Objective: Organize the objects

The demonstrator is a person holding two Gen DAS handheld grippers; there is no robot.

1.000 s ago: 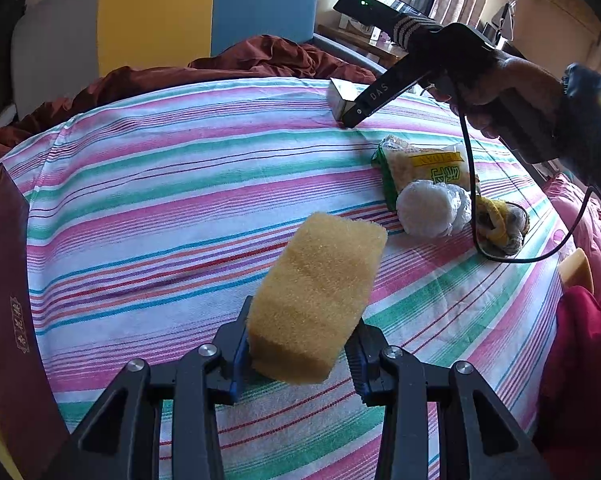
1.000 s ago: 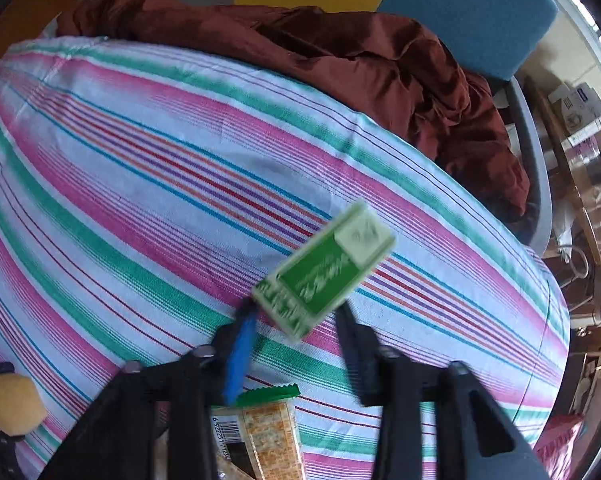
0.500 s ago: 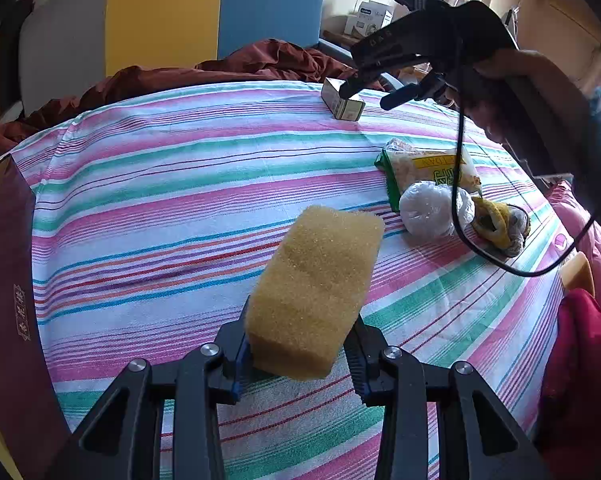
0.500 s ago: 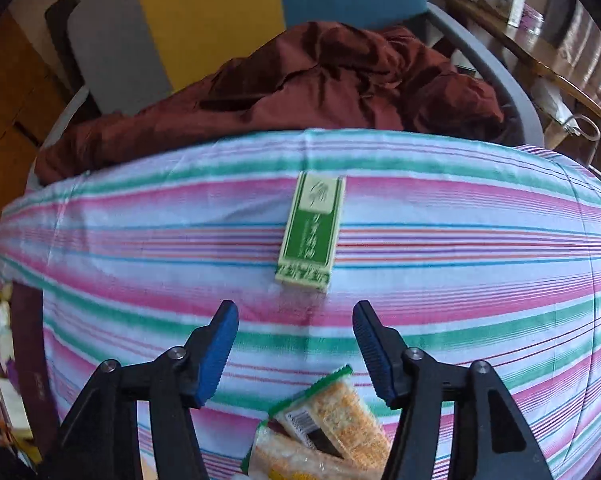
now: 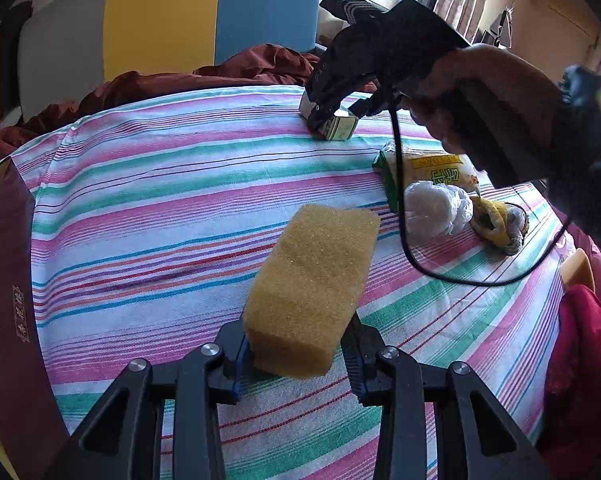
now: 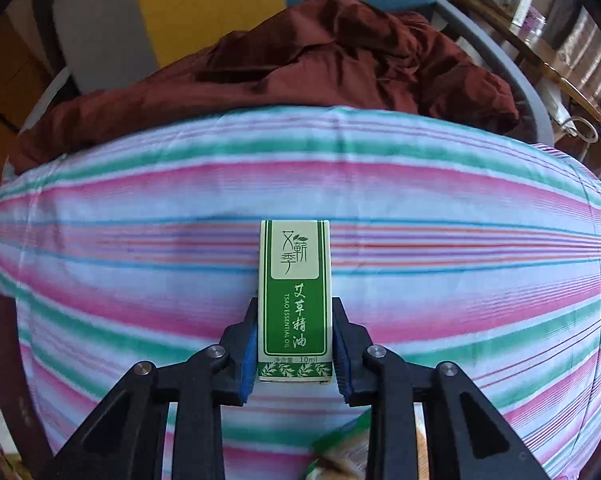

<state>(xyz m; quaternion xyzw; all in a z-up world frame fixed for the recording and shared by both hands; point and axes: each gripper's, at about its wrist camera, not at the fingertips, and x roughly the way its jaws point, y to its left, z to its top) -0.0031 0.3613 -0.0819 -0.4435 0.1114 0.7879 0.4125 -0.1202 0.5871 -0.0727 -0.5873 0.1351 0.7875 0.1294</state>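
A yellow sponge block (image 5: 312, 292) is held just over the striped tablecloth (image 5: 160, 200), and my left gripper (image 5: 298, 354) is closing tighter on its near end, pads pressed into its sides. At the table's far edge a small green essential-oil box (image 6: 294, 300) lies flat on the cloth. My right gripper (image 6: 294, 344) points steeply down and is closing on it, pads against its long sides. From the left wrist view, that right gripper (image 5: 328, 116) covers most of the green box (image 5: 340, 130), with a person's hand behind it.
To the right lie a yellow snack packet (image 5: 432, 170), a white bagged lump (image 5: 432, 210) and a yellow-grey bundle (image 5: 496, 228). A maroon box (image 5: 8, 300) stands at the left edge. Dark red cloth (image 6: 320, 64) is heaped on the chair beyond the table.
The right gripper let the green box down onto the cloth, opened, rolled, and has closed on it again along its length. The left gripper kept still with the sponge.
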